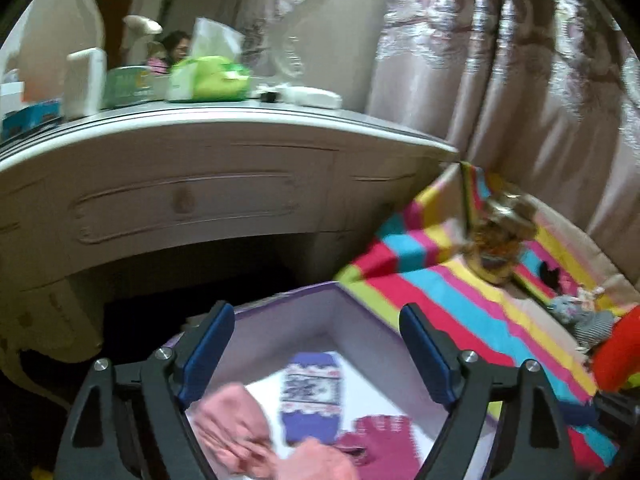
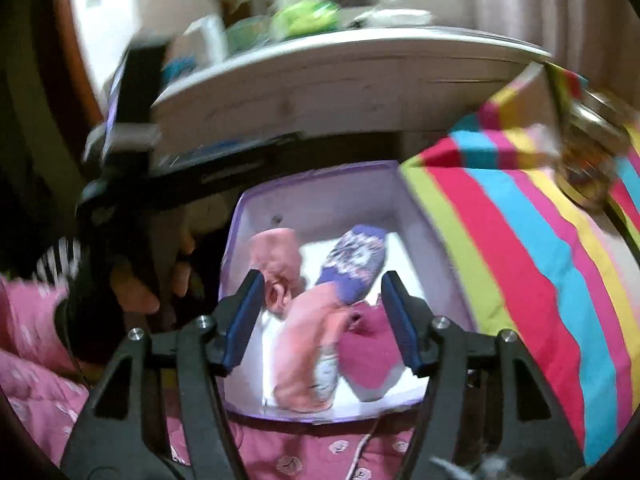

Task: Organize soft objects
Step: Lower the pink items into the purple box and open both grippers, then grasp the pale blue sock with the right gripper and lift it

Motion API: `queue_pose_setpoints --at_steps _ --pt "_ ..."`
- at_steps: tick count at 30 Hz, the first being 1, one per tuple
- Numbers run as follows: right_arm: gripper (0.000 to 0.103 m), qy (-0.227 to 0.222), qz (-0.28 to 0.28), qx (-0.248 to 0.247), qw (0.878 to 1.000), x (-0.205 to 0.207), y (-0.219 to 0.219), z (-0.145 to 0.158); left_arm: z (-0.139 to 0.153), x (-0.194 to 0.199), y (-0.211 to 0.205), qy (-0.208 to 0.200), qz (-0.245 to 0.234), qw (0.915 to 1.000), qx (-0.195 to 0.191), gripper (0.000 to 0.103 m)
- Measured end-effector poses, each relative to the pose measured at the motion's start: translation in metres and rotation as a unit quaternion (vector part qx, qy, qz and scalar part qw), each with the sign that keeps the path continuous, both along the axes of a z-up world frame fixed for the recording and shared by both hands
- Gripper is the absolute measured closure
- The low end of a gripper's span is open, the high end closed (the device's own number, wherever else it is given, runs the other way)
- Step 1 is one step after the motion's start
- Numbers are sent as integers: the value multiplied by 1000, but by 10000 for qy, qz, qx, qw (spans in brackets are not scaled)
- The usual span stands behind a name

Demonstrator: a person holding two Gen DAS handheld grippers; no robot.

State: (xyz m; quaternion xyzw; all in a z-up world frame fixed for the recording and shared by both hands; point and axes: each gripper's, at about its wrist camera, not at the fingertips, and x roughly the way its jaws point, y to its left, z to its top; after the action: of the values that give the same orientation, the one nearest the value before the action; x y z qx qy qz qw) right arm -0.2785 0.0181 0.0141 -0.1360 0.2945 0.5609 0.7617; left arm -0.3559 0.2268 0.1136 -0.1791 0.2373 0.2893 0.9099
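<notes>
A white box with a purple rim (image 1: pixel 336 304) (image 2: pixel 320 196) holds soft items: a purple patterned sock (image 1: pixel 312 392) (image 2: pixel 354 264), pink socks (image 1: pixel 236 428) (image 2: pixel 304 344) and a magenta glove (image 1: pixel 380 436) (image 2: pixel 368 348). My left gripper (image 1: pixel 316 356) is open and empty, held above the box. My right gripper (image 2: pixel 324 320) is open and empty, also above the box. More small soft items (image 1: pixel 580 312) lie on the striped blanket at the right in the left wrist view.
A white dressing table (image 1: pixel 200 184) (image 2: pixel 340 88) with a tissue pack and bottles stands behind the box. A striped blanket (image 1: pixel 460 300) (image 2: pixel 520 240) lies to the right with a brown doll (image 1: pixel 500 236) on it. Pink curtains (image 1: pixel 520 80) hang behind. A pink quilt (image 2: pixel 40 360) lies at the lower left.
</notes>
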Motion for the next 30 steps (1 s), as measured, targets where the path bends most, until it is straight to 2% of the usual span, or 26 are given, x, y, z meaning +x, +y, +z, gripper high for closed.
queue_pose_setpoints --at_steps 3,6,7,11,13,14,16,17,20,22,24,27,30 --pt "36 239 -744 305 9965 31 -36 6 -5 27 -21 126 -639 9976 -222 17" --pt "36 278 -1540 427 9868 57 -81 5 -17 64 -59 449 -1621 9850 -382 17" --pt "36 288 -1735 457 9833 63 -94 5 -22 77 -74 588 -1964 9779 -407 17" --pt "36 278 -2594 414 9645 85 -154 -7 -35 131 -135 1100 -3257 9382 -412 17" --pt "36 320 -2995 355 9529 92 -186 -17 -39 161 -165 1222 -3833 9144 -441 17" --pt "36 393 -3195 367 9461 96 -204 -22 -41 176 -174 1278 -4008 9055 -555 17" --pt "36 633 -3605 443 9295 104 -238 -34 -44 209 -194 1339 -4318 8856 -1061 17" --pt "36 739 -3803 465 9207 107 -253 -39 -45 229 -203 1298 -4481 8717 -1497 17" --pt "36 955 -4253 592 8981 110 -292 -50 -44 286 -226 1168 -4527 8560 -2207 17" --pt "36 978 -4404 658 8900 110 -304 -52 -42 322 -245 1125 -4599 8424 -2573 17" --pt "36 983 -4490 715 8852 107 -313 -53 -44 361 -268 1268 -4632 8307 -2816 17" --pt "36 998 -4518 797 8829 108 -318 -54 -46 409 -295 1494 -4523 8270 -2986 17" --pt "36 1051 -4478 873 8836 109 -315 -57 -50 444 -313 1749 -4426 8182 -3227 17"
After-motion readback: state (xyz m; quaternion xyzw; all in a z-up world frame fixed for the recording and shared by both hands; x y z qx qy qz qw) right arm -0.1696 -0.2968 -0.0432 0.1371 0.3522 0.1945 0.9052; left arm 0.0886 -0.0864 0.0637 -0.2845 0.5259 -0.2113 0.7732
